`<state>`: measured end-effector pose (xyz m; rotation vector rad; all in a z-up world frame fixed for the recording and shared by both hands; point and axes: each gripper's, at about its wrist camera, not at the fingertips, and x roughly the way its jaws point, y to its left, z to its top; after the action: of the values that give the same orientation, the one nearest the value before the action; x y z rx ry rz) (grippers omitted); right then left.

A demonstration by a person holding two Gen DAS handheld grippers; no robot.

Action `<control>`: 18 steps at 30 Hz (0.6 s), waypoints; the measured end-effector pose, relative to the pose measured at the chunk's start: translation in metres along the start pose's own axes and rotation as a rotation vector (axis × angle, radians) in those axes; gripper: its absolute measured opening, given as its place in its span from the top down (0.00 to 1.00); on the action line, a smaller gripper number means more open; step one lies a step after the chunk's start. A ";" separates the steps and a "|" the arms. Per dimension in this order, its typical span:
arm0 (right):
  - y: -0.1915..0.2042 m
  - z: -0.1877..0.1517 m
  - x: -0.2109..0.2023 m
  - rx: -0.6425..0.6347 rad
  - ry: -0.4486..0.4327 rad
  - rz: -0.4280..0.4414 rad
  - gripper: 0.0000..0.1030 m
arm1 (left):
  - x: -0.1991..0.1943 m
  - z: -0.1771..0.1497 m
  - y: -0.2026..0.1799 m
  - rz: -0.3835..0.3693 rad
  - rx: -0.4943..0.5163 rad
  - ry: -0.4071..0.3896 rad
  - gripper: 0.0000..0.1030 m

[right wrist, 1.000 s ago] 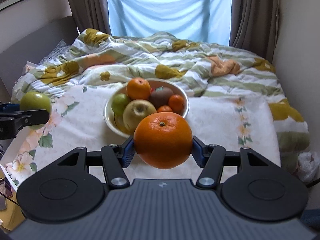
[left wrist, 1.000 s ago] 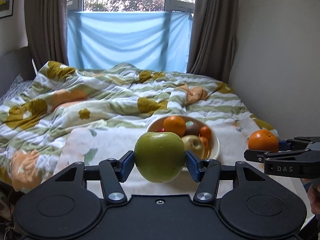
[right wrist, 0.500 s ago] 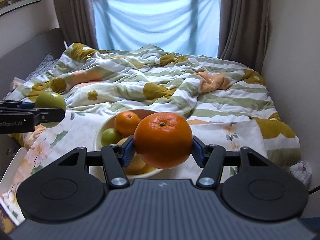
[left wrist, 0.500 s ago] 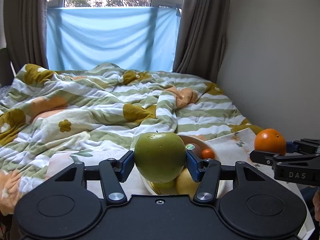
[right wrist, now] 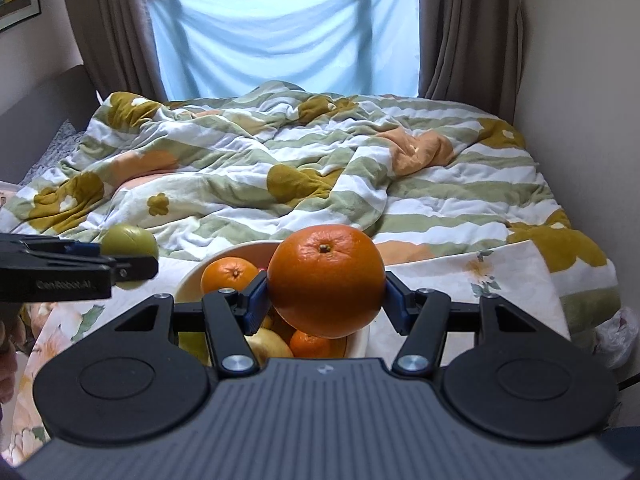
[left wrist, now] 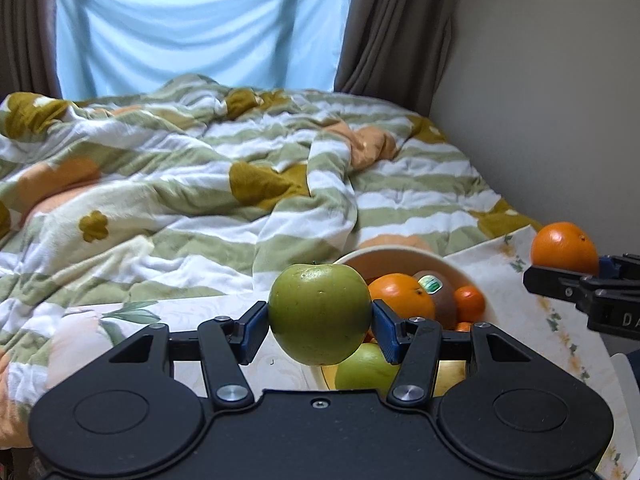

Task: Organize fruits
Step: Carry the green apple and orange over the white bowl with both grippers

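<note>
The left gripper is clamped on a green apple, its blue pads pressing the fruit's two sides. The apple hangs above the near left part of a cream bowl, clear of the fruit below it. In the right wrist view the same apple shows at the left edge, pinched at the tip of the left gripper.

The right gripper holds a large orange between its blue pads, stem scar facing up and forward. It is held above the near right part of the bowl. From the left wrist view this orange sits at the far right, gripped by the right gripper.

The bowl stands on a counter covered by a floral cloth, nearer the cloth's far edge. Inside it lie a second orange, a brown kiwi with a sticker, a small tangerine and a pale green apple at the near side. The right wrist view adds a yellowish apple and another small tangerine near the bowl's front.

Beyond the counter's far edge is a bed with a rumpled striped quilt, then a blue sheet over the window between brown curtains.
</note>
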<state>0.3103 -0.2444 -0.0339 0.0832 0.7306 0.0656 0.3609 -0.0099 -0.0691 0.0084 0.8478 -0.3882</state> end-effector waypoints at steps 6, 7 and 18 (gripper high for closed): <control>-0.003 0.001 0.019 0.022 0.007 0.003 0.29 | 0.022 0.000 0.006 -0.020 -0.006 0.047 0.42; -0.002 0.001 0.021 0.023 0.009 0.003 0.29 | 0.024 0.000 0.007 -0.023 -0.008 0.052 0.42; -0.004 -0.001 0.033 0.041 0.026 -0.018 0.29 | 0.018 0.002 0.010 -0.052 -0.023 -0.004 0.11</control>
<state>0.3343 -0.2455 -0.0565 0.1149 0.7591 0.0348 0.3762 -0.0063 -0.0826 -0.0358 0.8500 -0.4269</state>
